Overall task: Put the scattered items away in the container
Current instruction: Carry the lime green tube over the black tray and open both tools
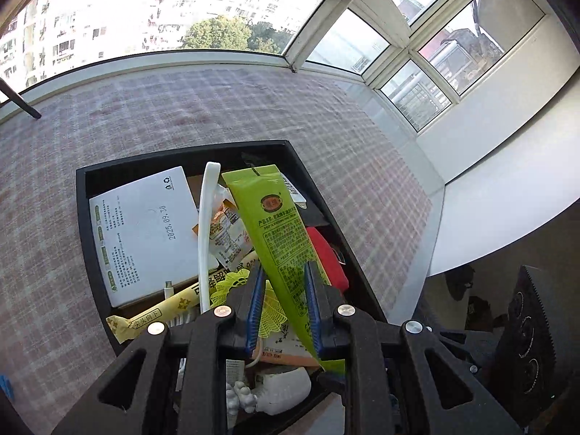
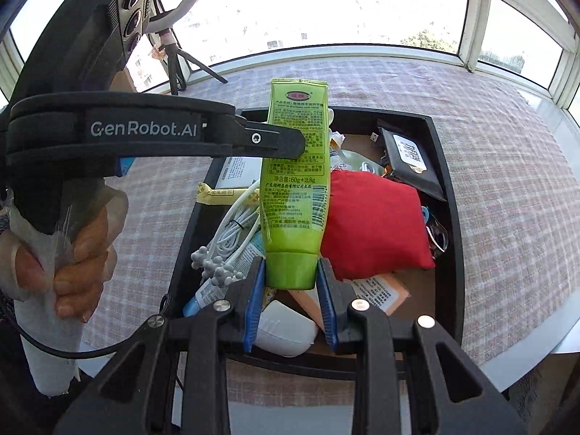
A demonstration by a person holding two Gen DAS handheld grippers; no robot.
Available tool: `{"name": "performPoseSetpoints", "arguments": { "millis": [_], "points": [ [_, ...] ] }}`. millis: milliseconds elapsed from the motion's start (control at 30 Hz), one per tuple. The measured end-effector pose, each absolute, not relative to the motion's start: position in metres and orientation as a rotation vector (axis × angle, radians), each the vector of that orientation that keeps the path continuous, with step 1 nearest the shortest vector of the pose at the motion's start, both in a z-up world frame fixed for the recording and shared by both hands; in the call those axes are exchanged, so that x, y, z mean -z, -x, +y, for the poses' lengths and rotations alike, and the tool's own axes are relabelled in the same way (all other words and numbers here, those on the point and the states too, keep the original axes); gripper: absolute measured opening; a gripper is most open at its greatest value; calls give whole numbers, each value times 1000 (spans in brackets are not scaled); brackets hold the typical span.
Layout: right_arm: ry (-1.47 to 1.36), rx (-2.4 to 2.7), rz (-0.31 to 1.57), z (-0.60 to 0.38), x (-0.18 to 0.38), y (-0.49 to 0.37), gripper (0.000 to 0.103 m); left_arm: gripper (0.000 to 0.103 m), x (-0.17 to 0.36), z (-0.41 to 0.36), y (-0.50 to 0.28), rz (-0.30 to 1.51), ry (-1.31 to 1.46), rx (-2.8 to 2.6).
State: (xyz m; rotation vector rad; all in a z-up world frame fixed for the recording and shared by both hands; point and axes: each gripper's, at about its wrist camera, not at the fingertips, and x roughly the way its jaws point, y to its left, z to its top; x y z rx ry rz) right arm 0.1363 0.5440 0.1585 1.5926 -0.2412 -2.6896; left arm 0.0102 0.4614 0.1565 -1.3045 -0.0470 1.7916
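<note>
Sunlit bay windows (image 1: 362, 50) wrap the corner, w/ apartment blocks and trees outside. Below them a table (image 1: 181, 108) under pink-and-white checked cloth carries a black tray (image 2: 449, 195) packed w/ stuff: white box (image 1: 145, 232), red pouch (image 2: 373, 224), white cable (image 2: 232, 228), black packet (image 2: 409, 156), yellow sachet (image 1: 152, 317).

Green tube (image 2: 295, 181) hangs just above the tray contents, held at both ends. Right gripper (image 2: 291, 301) is clamped on its cap end, blue pads pressing either side of the cap. Left gripper (image 1: 286, 308) is closed on the tube's body near the other end; in the right wrist view its finger comes in from the left across the upper part of the tube. Tube's long axis runs away from the right gripper toward the windows, cap nearest, flat crimped end far. In the left wrist view it slants up-left, printed side showing.

Person's hand (image 2: 72, 253) grips the left gripper's handle, w/ white cloth wrapped around. Small tripod (image 2: 177, 65) stands by the window.
</note>
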Motion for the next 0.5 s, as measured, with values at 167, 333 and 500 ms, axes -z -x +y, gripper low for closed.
{"name": "performPoseSetpoints", "arguments": {
  "millis": [167, 333, 500],
  "points": [
    [-1598, 2718, -282, 563, -161, -146, 28, 21, -158, 485, -16, -11, 1295, -1775],
    [-1578, 2726, -260, 560, -160, -137, 30, 44, -159, 487, -12, 62, 1309, -1813],
    [-1558, 2761, -302, 566, -164, -127, 54, 57, -162, 470, -1, 30, 1297, -1876]
  ]
}}
